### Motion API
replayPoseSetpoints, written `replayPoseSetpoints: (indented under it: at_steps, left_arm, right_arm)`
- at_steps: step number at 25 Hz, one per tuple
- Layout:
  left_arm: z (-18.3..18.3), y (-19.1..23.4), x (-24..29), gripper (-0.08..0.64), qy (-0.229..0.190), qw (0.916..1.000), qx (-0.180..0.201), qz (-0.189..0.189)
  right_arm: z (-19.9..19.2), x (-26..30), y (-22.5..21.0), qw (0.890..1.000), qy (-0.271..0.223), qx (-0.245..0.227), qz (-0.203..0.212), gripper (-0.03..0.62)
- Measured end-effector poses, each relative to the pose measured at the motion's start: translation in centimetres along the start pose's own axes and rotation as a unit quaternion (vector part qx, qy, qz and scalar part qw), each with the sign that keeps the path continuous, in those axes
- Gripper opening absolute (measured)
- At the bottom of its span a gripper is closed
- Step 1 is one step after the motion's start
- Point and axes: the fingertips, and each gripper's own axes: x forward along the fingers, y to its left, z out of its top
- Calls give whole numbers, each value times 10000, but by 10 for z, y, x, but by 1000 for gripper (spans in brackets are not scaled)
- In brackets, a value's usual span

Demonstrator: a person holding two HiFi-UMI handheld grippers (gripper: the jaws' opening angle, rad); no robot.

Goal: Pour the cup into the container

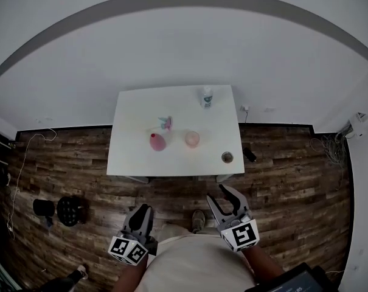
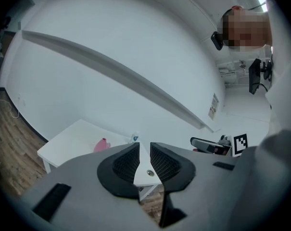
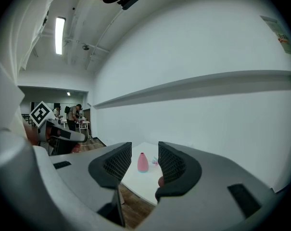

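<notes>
Your left gripper (image 1: pixel 143 208) and right gripper (image 1: pixel 224 194) hang at the bottom of the frame, short of the white surface (image 1: pixel 135 111). Left jaws are a slit apart, right jaws a little wider, and neither is grasping anything. The pink cup (image 1: pixel 192 139) stands mid-surface, with the small dark container (image 1: pixel 227 157) to its lower right.

Claws: left claw (image 1: pixel 142 210) and right claw (image 1: pixel 219 194), both smooth grey moulded shells.
Pads: black pads (image 2: pixel 126 161) with fine grid ribbing on the inner faces.
Shell detail: black rectangular slot (image 2: pixel 51 201) set in the grey housing.
Marker cubes: left cube (image 1: pixel 128 250) and right cube (image 1: pixel 242 235), white with black square codes.
Clothing: pale cream top (image 1: pixel 193 266).
</notes>
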Motion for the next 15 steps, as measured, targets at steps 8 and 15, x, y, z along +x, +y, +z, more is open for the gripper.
replayPoseSetpoints:
  at_steps: [8,15]
  left_arm:
    - [13,21,-23,63,-296,9972,-59,682]
    - [18,22,-32,63,-411,9950,-46,913]
  right_arm:
    - [-4,-5,-2,9999,-62,64,141,161]
    - [4,-13,3,9991,-149,-287,264,161]
